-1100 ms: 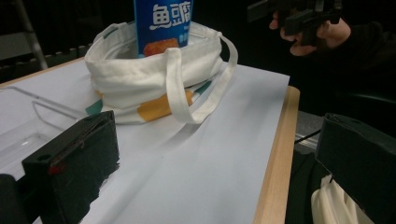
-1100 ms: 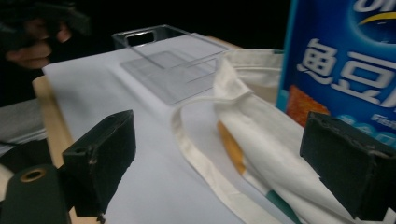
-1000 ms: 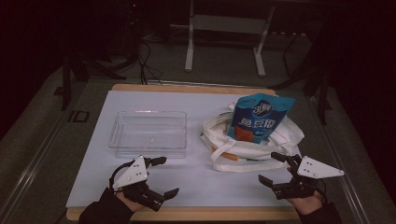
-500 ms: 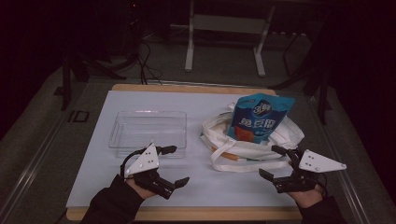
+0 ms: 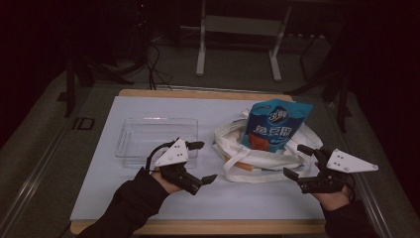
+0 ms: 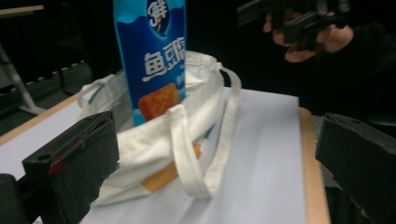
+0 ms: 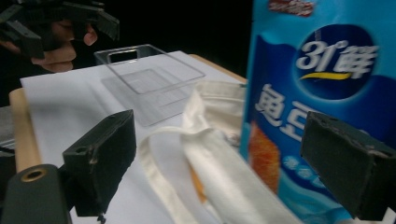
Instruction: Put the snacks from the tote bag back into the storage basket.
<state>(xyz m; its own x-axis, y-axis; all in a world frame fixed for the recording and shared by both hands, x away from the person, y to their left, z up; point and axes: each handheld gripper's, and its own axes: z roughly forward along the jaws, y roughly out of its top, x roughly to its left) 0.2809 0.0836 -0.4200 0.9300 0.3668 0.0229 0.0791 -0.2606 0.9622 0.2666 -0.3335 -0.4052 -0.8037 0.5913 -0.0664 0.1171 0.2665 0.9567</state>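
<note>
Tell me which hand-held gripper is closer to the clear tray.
The left hand-held gripper: it hovers at the clear tray's near right corner, while the right hand-held gripper sits beyond the white bag.

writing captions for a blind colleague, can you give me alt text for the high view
A blue snack pouch stands in a white cloth tote bag on a white table, beside an empty clear plastic tray. The left gripper and right gripper, both open, flank the bag without touching it.

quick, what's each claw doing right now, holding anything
Left claw: open, holding nothing, beside the tote bag.
Right claw: open, holding nothing, facing the snack pouch.
</note>
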